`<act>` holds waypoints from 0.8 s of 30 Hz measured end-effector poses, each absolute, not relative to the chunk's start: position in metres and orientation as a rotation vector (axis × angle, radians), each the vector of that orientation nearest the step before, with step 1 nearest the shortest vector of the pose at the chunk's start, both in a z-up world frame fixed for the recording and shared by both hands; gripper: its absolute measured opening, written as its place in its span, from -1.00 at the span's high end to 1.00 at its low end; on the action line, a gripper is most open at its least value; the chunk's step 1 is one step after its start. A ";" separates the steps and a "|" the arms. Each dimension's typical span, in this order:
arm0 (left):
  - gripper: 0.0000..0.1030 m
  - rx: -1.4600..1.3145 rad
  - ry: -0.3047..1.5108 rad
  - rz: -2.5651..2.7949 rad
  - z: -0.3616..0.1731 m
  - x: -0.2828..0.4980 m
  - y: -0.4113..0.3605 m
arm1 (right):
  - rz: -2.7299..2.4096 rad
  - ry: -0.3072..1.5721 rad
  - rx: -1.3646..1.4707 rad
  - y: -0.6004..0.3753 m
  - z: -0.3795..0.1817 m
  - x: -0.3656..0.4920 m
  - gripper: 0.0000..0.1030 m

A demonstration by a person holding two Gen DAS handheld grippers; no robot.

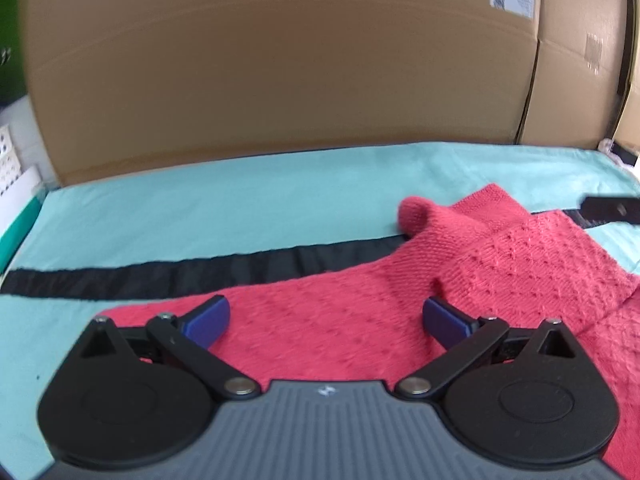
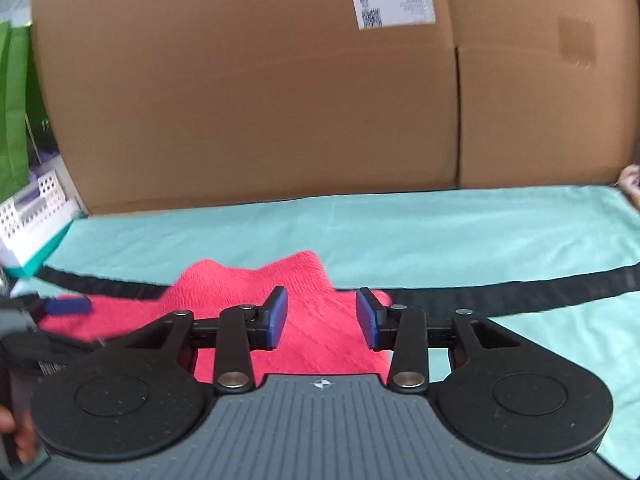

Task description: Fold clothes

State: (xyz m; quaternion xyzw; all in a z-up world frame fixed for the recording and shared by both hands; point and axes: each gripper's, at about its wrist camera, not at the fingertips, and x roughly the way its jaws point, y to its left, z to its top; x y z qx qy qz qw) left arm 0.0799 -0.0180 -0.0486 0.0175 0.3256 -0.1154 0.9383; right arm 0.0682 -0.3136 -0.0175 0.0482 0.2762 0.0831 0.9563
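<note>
A red knit sweater lies partly folded on the turquoise cover, one flap doubled over toward the right. My left gripper hovers over the sweater's near left part, its blue pads spread wide with nothing between them. In the right wrist view the sweater bunches up ahead of my right gripper. Its pads stand apart above the knit and do not pinch it. The left gripper's blue tip shows at the left edge, and the right gripper's black tip at the far right.
A large cardboard box walls off the back of the surface. A black stripe runs across the turquoise cover. A white perforated basket and a green bag sit off the left end. A hand holds the left gripper.
</note>
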 end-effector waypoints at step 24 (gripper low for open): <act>-0.99 0.092 0.675 -0.278 -0.053 0.088 -0.047 | 0.178 0.594 -0.006 -0.290 -0.032 0.086 -0.34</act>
